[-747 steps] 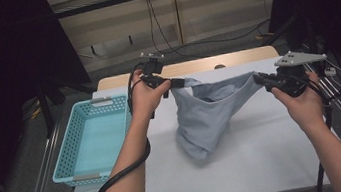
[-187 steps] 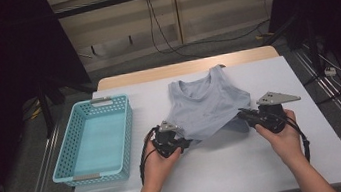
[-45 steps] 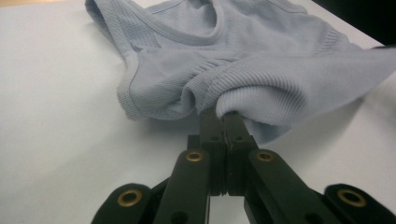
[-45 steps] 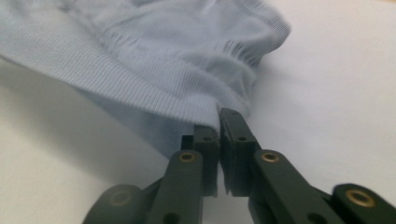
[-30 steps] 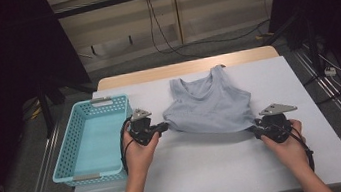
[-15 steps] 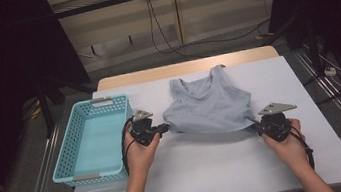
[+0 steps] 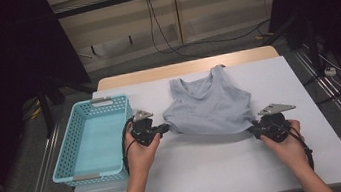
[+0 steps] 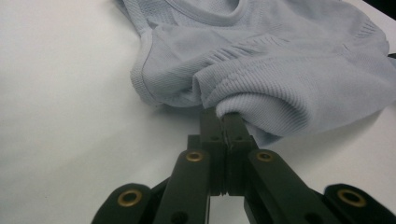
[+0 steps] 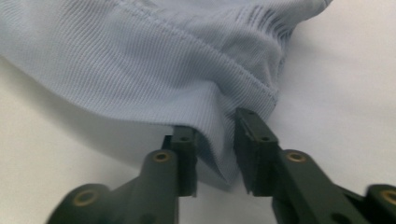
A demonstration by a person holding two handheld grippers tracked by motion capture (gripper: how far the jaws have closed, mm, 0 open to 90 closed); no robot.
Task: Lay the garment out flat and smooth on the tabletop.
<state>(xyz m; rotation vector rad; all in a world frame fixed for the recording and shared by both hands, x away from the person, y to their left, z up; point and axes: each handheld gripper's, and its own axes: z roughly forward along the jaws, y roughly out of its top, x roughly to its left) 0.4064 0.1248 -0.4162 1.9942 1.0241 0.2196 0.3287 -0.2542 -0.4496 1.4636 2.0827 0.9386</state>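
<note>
Holding the bottom hem at both corners, you've got the light blue tank top (image 7: 209, 108) laid flat in the middle of the white table (image 7: 219, 170), neckline pointing to 12 o'clock. Your left gripper (image 7: 161, 127) sits at the shirt's 8 o'clock corner, jaws pressed tight together on a bunched fold of the ribbed hem; you can see the fabric (image 8: 252, 93) bulging over the tips in the left gripper view. Your right gripper (image 7: 255, 128) is at the 4 o'clock corner; its jaws have just been opening and now stand a bit apart, with a strip of hem (image 9: 210, 140) hanging loose between them, not really pinched. The teal basket (image 7: 67, 163) sits at 9 o'clock, just beside your left hand (image 7: 141, 153).
</note>
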